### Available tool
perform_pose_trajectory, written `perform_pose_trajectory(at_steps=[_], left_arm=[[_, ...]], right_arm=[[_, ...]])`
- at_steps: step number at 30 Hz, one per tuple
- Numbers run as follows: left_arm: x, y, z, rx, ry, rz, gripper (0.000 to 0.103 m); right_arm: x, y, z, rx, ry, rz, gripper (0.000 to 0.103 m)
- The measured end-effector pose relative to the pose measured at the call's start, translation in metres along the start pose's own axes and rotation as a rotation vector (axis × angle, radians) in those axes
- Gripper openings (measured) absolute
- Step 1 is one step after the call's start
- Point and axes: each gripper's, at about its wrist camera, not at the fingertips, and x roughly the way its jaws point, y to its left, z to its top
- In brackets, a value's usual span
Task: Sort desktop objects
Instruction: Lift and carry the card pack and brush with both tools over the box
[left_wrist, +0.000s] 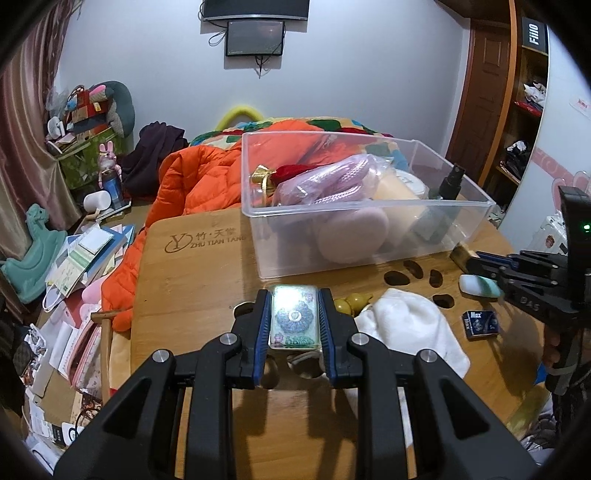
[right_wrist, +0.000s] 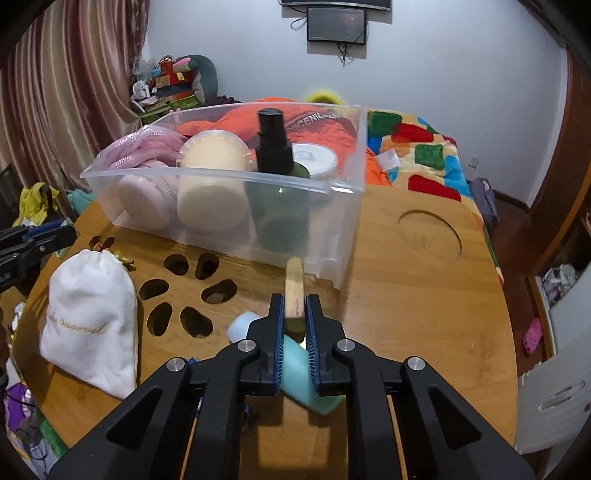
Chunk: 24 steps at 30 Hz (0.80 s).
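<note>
My left gripper (left_wrist: 294, 297) is shut on a small clear glittery case (left_wrist: 294, 317) with a flower pattern, held above the wooden table (left_wrist: 192, 295). Just ahead of it stands a clear plastic bin (left_wrist: 369, 204) holding a pink rope, a cream jar (right_wrist: 212, 158) and a dark spray bottle (right_wrist: 273, 147). In the right wrist view my right gripper (right_wrist: 294, 304) is shut on a slim tan wooden piece (right_wrist: 294, 280) that points toward the bin's wall (right_wrist: 332, 221). A teal and white oval object (right_wrist: 301, 373) lies on the table under those fingers.
A white drawstring pouch (right_wrist: 92, 321) lies left of the paw-shaped cutouts (right_wrist: 184, 288). Yellow beads (left_wrist: 351, 302) and a small blue box (left_wrist: 480, 324) sit near the pouch. A round recess (right_wrist: 430, 236) marks the table's right side. A bed with an orange jacket (left_wrist: 192, 177) is behind.
</note>
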Motion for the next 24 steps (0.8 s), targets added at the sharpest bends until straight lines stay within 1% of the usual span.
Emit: perform_pose_trajectory(at_steps=[5, 8, 15, 20, 24], left_arm=[[-0.005, -0.003, 0.002, 0.007, -0.01, -0.003, 0.024], [-0.01, -0.008, 0.004, 0.017, -0.026, -0.004, 0.024], [-0.023, -0.017, 0.009, 0.013, -0.068, -0.021, 0.024], [-0.029, -0.017, 0.017, 0.007, -0.093, -0.025, 0.024], [-0.032, -0.014, 0.027, -0.002, -0.109, -0.025, 0.024]], right_arm=[[0.003, 0.004, 0.0, -0.032, -0.012, -0.006, 0.01], [-0.007, 0.004, -0.004, -0.033, -0.04, 0.027, 0.01], [-0.039, -0.004, -0.001, 0.032, -0.128, 0.141, 0.01], [-0.056, -0.002, 0.001, 0.037, -0.169, 0.15, 0.01], [-0.068, -0.002, 0.009, 0.021, -0.204, 0.148, 0.01]])
